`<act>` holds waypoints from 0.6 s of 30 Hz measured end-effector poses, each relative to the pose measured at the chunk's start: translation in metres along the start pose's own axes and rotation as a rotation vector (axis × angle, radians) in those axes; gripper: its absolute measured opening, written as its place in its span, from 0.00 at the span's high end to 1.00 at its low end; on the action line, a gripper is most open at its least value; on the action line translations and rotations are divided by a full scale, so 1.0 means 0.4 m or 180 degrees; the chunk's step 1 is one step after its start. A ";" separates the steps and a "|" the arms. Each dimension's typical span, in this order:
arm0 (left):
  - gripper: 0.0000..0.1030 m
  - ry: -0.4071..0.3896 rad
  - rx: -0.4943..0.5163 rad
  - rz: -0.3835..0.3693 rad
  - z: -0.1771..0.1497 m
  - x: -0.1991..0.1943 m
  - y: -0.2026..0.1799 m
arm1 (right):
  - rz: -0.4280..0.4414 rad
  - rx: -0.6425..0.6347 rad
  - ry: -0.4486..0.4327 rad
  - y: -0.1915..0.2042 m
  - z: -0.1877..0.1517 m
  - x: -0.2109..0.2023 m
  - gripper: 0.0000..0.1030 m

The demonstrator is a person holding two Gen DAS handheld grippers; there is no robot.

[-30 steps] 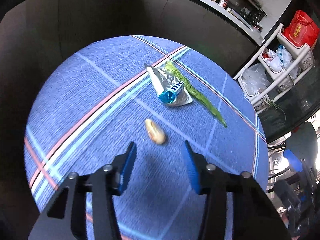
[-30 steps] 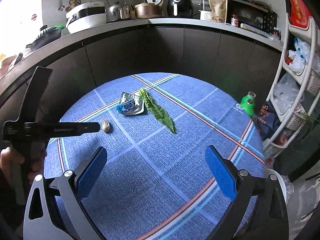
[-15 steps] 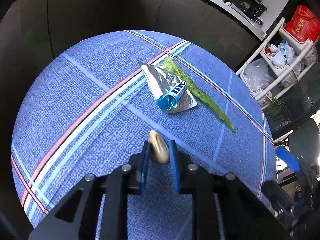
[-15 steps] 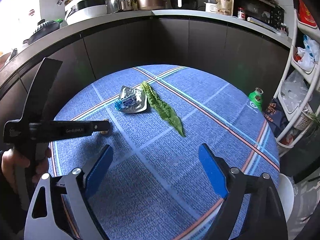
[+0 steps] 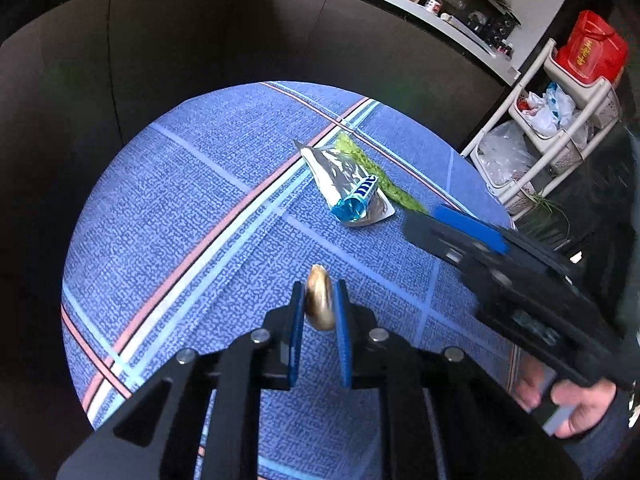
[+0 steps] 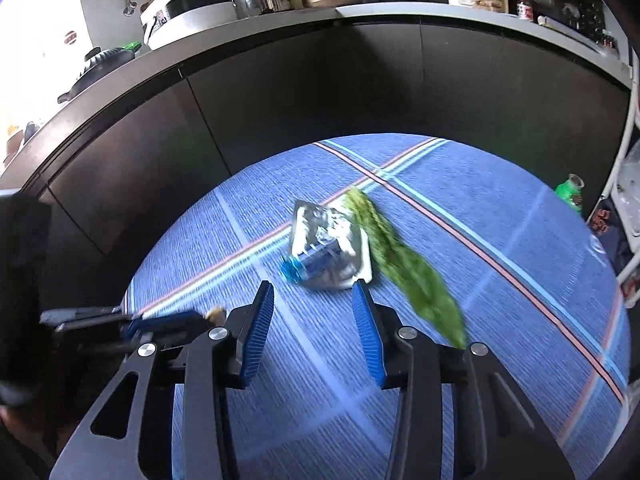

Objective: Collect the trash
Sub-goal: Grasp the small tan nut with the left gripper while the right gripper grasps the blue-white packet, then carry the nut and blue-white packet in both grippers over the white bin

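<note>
My left gripper (image 5: 319, 294) is shut on a tan peanut shell (image 5: 318, 300) and holds it above the round table's blue plaid cloth (image 5: 192, 216). A silver foil wrapper with a blue end (image 5: 348, 190) lies beyond it, and a green leaf (image 5: 380, 176) lies along the wrapper's far side. My right gripper (image 6: 313, 294) is open, its fingertips just short of the wrapper (image 6: 326, 248). The leaf (image 6: 404, 268) lies to its right. The left gripper's tip and the shell (image 6: 214, 314) show at the lower left in the right wrist view.
Dark cabinets ring the table, with a counter of kitchen appliances (image 6: 192, 4) above. A white rack with bags (image 5: 540, 128) stands at the right. A green bottle (image 6: 570, 192) sits past the table's right edge. The right gripper's body (image 5: 500, 272) crosses the left wrist view.
My left gripper closed on the peanut shell and lifted it. My right gripper narrowed its jaws and moved forward and left, up to the foil wrapper.
</note>
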State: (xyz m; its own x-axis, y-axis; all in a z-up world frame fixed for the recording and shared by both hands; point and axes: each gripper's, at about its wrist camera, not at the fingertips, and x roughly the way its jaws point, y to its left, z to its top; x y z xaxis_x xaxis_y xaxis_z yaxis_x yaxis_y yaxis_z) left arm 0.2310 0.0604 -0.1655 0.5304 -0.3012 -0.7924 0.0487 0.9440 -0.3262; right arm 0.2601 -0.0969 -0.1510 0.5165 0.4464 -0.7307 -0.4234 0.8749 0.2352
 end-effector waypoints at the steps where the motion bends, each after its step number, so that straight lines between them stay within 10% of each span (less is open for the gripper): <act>1: 0.85 0.0003 0.0022 0.0015 -0.001 0.000 0.000 | 0.0010 0.0019 0.0009 0.001 0.006 0.010 0.62; 15: 0.84 0.0149 0.0078 -0.0003 -0.025 0.014 0.032 | -0.0109 0.0152 0.0112 0.007 0.045 0.114 0.63; 18: 0.83 0.0166 0.0105 0.0011 -0.027 0.020 0.029 | -0.0116 0.0125 0.0150 0.007 0.040 0.126 0.76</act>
State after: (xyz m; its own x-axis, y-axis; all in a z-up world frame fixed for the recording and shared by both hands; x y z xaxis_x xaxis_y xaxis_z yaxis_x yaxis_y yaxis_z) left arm 0.2266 0.0675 -0.1813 0.4859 -0.3038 -0.8195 0.0755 0.9487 -0.3070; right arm 0.2968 -0.0688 -0.1770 0.4950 0.4057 -0.7683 -0.3749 0.8975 0.2324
